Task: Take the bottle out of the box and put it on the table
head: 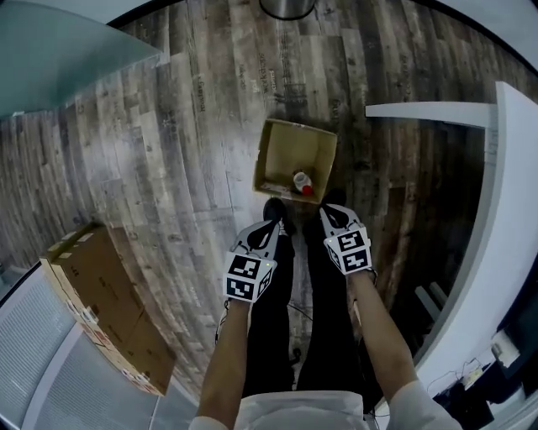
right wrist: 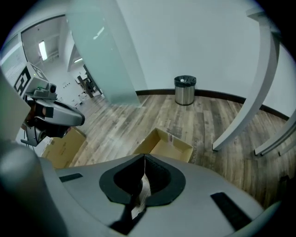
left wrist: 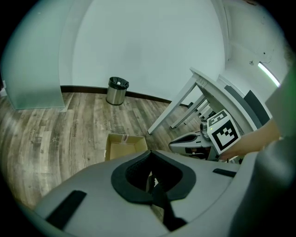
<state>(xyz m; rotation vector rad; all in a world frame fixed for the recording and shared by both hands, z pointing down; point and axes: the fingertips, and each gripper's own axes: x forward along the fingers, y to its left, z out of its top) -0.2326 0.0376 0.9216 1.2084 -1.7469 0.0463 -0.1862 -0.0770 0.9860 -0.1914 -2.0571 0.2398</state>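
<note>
An open cardboard box stands on the wood floor in front of my feet. A bottle with a red cap lies in its near right corner. My left gripper and right gripper hang side by side just short of the box's near edge, above my shoes. Both have their jaws closed together with nothing between them. In the left gripper view the left gripper points towards the box. From the right gripper the box shows, but the bottle is hidden. The white table is to the right.
A steel waste bin stands beyond the box by the wall. A closed cardboard carton lies on the floor at the left. A frosted glass panel stands at the far left. White table legs slant down at the right.
</note>
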